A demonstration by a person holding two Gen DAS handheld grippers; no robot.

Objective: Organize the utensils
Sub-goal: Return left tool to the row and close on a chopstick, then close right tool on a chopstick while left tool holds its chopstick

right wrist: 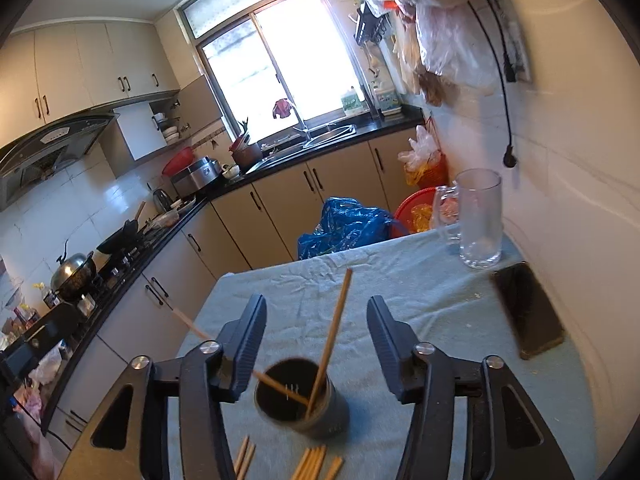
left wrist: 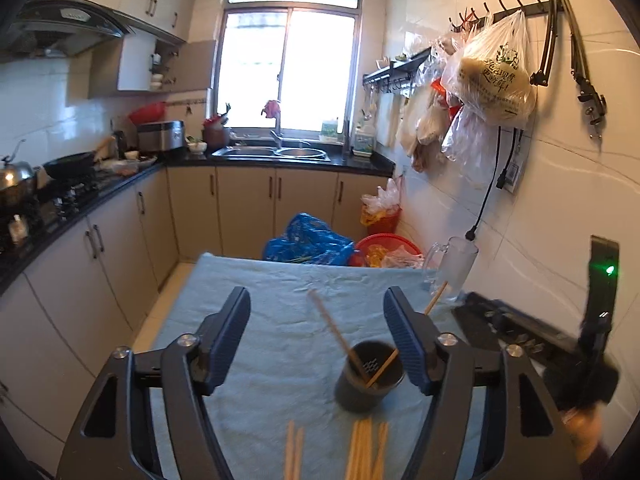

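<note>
Wooden chopsticks [right wrist: 316,462], pale and slender, lie loose on the light blue cloth-covered table [right wrist: 420,292], close under both cameras at the near edge of view. They fall into 2 bunches: a smaller one to the left [left wrist: 294,452] and a larger one just right of it [left wrist: 366,448]. Their long axes run roughly toward and away from the grippers, not across them.

Just beyond the bunches stands the dark cylindrical utensil holder [right wrist: 302,400], already holding 2 chopsticks that lean apart, 1 up and away [right wrist: 338,320] and 1 out to the left.

The left gripper [left wrist: 316,336] has its jaws spread wide and holds nothing; the holder sits low between them, nearer the right finger. The right gripper [right wrist: 316,340] is likewise spread and empty, with the holder almost centred below it. Both hover above the holder, and I cannot say which is nearer the loose sticks.

My judgement: the next pick calls for drawing back and down toward the near bunches.

The cloth to the left is bare. To the right stand a clear glass mug [right wrist: 478,220] and a dark flat phone [right wrist: 528,308], near the wall.
</note>
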